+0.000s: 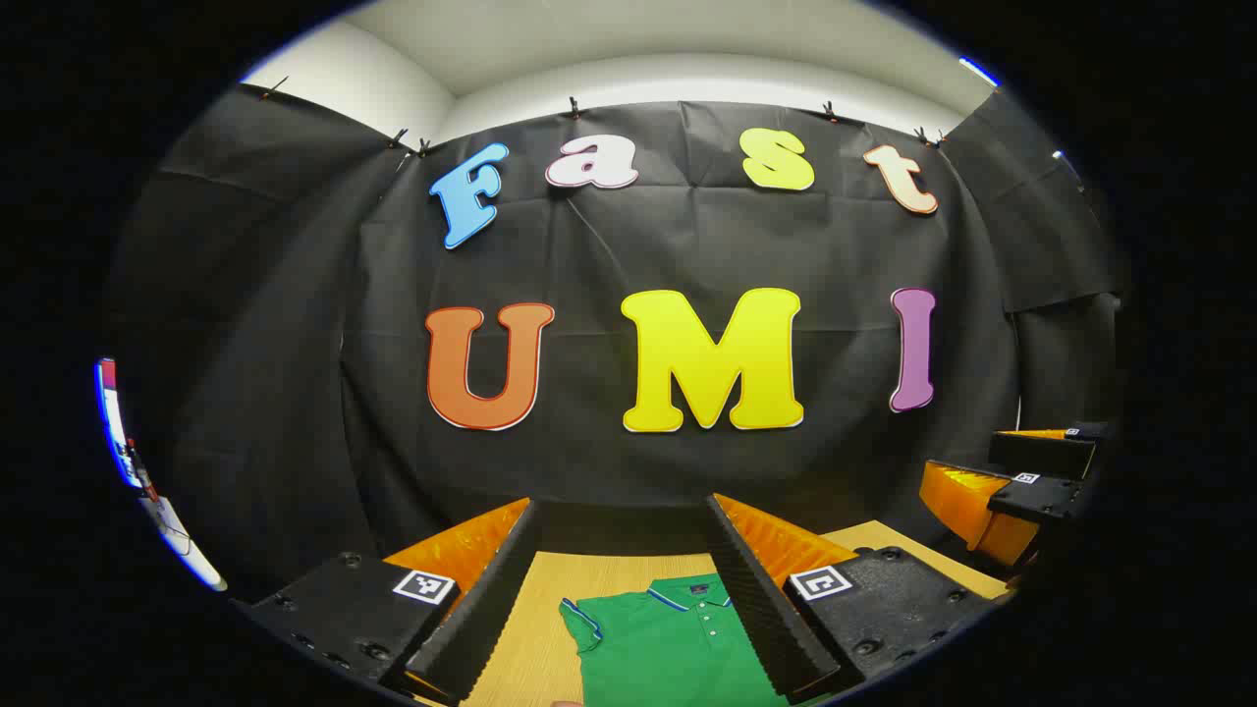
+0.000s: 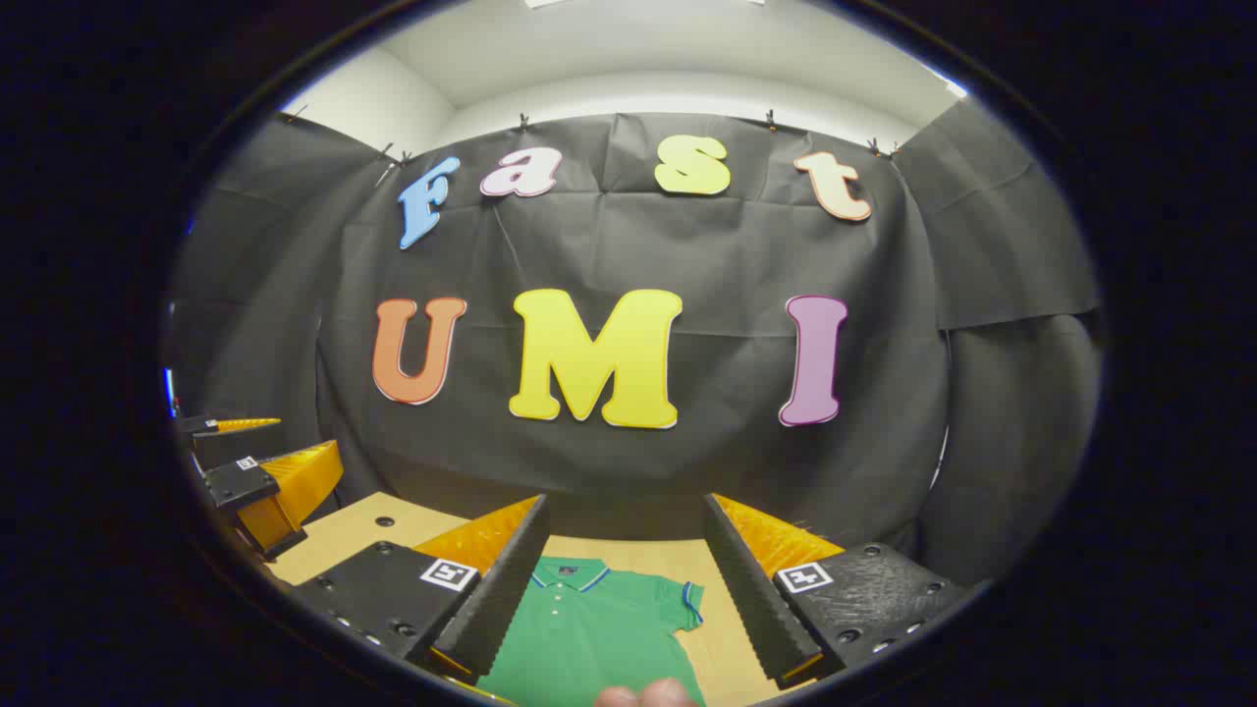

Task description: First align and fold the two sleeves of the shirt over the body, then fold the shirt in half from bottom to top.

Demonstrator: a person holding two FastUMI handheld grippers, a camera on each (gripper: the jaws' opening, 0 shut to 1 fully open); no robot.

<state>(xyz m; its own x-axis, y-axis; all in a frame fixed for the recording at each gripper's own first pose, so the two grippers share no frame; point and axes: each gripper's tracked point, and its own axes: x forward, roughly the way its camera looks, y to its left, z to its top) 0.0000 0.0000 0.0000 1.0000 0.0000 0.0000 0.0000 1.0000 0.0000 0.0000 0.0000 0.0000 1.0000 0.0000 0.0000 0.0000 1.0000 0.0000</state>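
With both the left gripper (image 1: 624, 579) and right gripper (image 2: 624, 579) spread wide above the green shirt (image 1: 678, 638), each should pinch its near sleeve cuff squarely.

Booth interior, background.
Black cloth wall (image 1: 687, 245) clipped below a white ceiling (image 1: 589, 49); light wooden table (image 2: 354, 530) beneath.

I see a green short-sleeved polo shirt (image 1: 678, 638) with blue-and-white trimmed collar and cuffs. It lies on a pale yellow wood-grain table (image 1: 550, 628).
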